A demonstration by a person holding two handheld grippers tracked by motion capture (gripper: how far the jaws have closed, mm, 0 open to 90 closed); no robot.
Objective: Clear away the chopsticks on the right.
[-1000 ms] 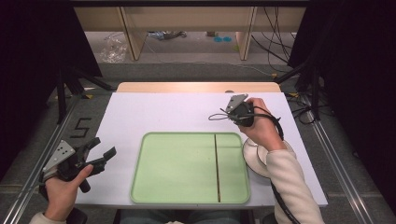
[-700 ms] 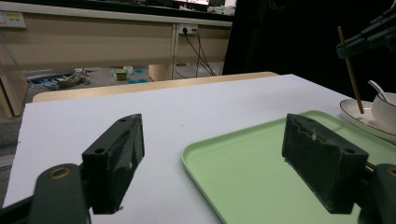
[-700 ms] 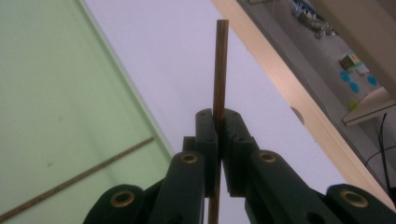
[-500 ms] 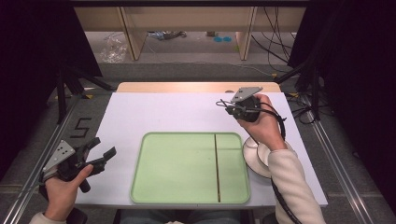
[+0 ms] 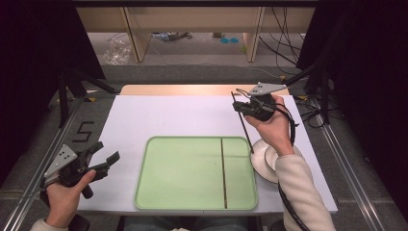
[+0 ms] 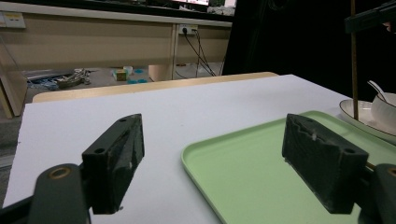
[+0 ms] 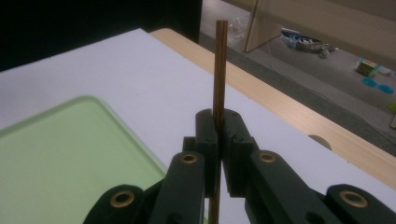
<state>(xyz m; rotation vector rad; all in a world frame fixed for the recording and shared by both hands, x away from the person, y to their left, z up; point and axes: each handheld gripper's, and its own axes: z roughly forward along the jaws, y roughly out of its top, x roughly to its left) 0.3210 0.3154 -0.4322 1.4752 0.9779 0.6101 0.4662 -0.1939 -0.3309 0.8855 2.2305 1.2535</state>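
A pale green tray lies in the middle of the white table, and a brown chopstick lies along its right part. My right gripper hovers beyond the tray's far right corner, shut on a second chopstick that hangs steeply down toward the plate. In the right gripper view the stick juts up between the closed pads. My left gripper is open and holds nothing, low at the tray's left; its jaws frame the tray's near corner.
At the tray's right stands a white plate with a small bowl and a spoon. The person's right forearm crosses over it. A wooden strip edges the table's far side, with shelving and cables on the floor behind.
My right gripper has drifted slightly right and away while turning, with the chopstick still clamped. The left gripper and the chopstick on the tray have stayed put.
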